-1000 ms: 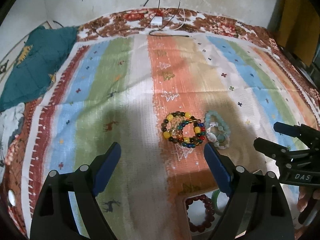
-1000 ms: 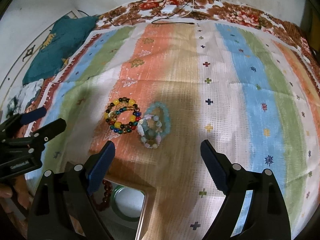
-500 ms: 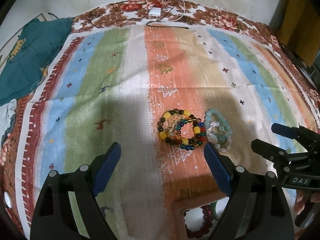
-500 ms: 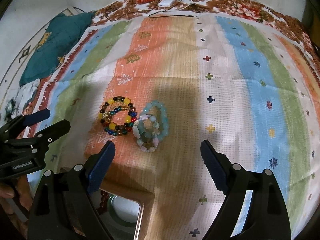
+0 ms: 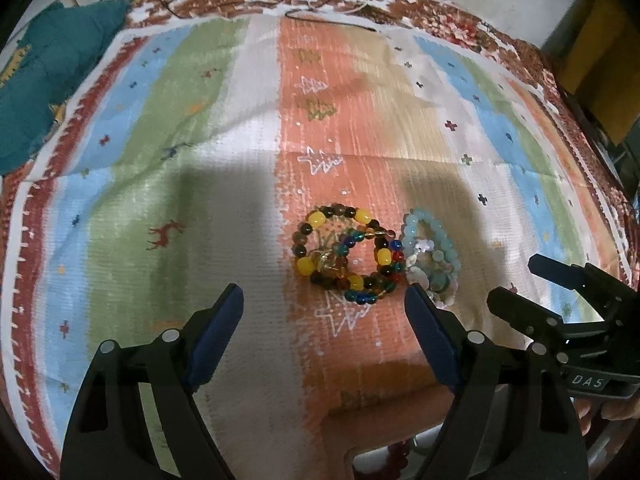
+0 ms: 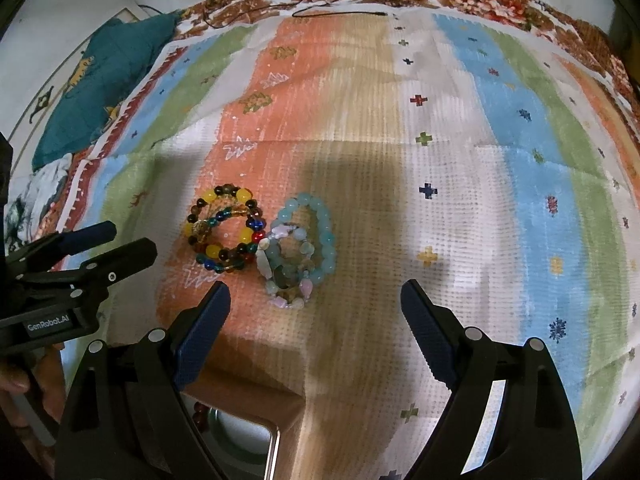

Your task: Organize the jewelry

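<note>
While your left tongs have just been closing slightly, they gape with nothing between them; the multicoloured bead bracelets lie just ahead on the striped cloth. Your right tongs stand wide apart, the pale blue bracelets just ahead.

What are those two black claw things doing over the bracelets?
A person holds a gripper in each hand above a striped cloth. The left gripper, jaws just narrowed slightly, and the right gripper are both open and empty. Two bead bracelet piles, dark multicoloured and pale blue, lie untouched beyond a box.
</note>
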The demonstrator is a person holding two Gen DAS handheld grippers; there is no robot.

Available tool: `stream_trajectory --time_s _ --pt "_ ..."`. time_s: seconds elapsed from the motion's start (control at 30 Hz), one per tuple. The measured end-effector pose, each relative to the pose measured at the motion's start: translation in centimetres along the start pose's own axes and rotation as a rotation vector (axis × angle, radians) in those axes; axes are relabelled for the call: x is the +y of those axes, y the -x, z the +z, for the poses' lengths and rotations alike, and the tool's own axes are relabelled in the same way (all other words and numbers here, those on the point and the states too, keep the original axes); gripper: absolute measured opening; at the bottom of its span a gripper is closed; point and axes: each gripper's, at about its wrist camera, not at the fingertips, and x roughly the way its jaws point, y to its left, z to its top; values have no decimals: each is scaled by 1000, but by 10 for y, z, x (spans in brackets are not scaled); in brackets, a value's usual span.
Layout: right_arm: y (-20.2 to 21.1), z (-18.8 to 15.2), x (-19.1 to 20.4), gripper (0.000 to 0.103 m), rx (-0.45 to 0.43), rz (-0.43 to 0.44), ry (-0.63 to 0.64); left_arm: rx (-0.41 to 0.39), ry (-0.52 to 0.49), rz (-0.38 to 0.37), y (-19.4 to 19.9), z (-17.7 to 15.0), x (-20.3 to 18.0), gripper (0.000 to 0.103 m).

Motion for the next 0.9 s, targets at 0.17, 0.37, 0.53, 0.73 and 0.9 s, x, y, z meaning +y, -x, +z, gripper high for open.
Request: stream_trajectory --time_s 0.17,0.37,0.53,0.73,0.9 --pt "-8 3 -3 87 23 7 -17 39 16 -29 -14 4 3 76" --pt "-14 7 -2 87 32 -1 -9 61 23 -44 -25 9 4 67" --pt "-20 8 -1 87 46 -2 2 73 13 -60 -32 13 2 57" --pt "-29 8 0 85 73 0 12 106 -3 -68 -44 15 -3 45" --pt "-37 8 0 75 98 4 12 123 -15 -63 -53 16 -6 40"
